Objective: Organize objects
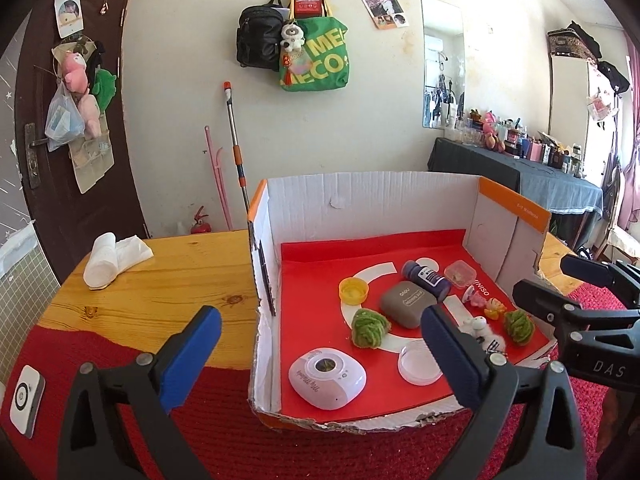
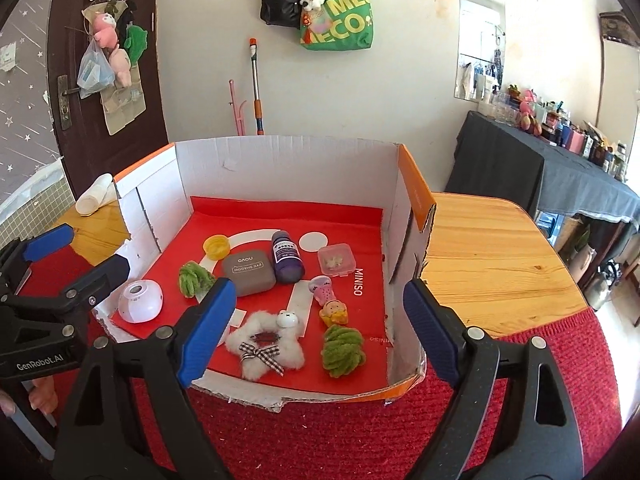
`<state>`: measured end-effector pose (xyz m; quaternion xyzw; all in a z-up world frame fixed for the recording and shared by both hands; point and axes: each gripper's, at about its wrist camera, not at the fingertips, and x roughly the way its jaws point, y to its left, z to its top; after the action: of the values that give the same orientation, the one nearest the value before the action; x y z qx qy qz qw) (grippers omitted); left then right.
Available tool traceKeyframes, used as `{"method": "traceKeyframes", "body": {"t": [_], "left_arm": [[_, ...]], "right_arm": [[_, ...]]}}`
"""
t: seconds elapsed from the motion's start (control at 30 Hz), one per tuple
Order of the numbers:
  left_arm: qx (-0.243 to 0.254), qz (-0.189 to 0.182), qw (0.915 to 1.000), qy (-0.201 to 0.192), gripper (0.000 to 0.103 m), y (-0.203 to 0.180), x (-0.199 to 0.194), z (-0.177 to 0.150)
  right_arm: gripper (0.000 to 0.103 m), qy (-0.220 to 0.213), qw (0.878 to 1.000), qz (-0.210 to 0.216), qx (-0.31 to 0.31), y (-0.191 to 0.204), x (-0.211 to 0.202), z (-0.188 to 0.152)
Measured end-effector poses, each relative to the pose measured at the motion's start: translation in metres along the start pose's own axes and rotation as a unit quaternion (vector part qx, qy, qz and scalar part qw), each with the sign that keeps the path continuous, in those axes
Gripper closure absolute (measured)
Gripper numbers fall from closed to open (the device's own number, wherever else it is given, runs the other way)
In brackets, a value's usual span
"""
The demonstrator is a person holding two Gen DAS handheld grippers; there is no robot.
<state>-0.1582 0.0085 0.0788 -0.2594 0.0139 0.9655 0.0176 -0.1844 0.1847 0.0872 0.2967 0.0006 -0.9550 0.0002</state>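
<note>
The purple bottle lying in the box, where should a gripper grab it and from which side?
Probably grip the purple bottle across its round body, coming from above. It lies on its side, cap pointing to the back wall, with the gray case touching its left side, so that finger has little room.

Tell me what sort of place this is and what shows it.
Most likely a lived-in bedroom or small flat, not a lab: bags hang on the wall, a cloth-covered side table is crowded with cosmetics bottles beside a mirror, and soft toys hang on the door.
</note>
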Motion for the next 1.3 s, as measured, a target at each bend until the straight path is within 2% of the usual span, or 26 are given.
{"method": "traceKeyframes", "body": {"t": [0.27,0.43,1.3], "left_arm": [[-0.003,0.001,0.9999,0.010,0.001,-0.002,0.018,-0.012],[-0.016,-0.004,0.9998,0.010,0.001,0.002,0.019,-0.012],[-0.004,0.003,0.9997,0.023,0.001,-0.002,0.024,-0.013]], "right_arm": [[0.017,-0.001,1.000,-0.021,-0.005,-0.005,0.009,-0.008],[0.017,0.000,1.000,-0.018,-0.003,-0.008,0.012,-0.011],[0.014,0.001,1.000,-0.012,0.004,-0.011,0.016,-0.019]]}}
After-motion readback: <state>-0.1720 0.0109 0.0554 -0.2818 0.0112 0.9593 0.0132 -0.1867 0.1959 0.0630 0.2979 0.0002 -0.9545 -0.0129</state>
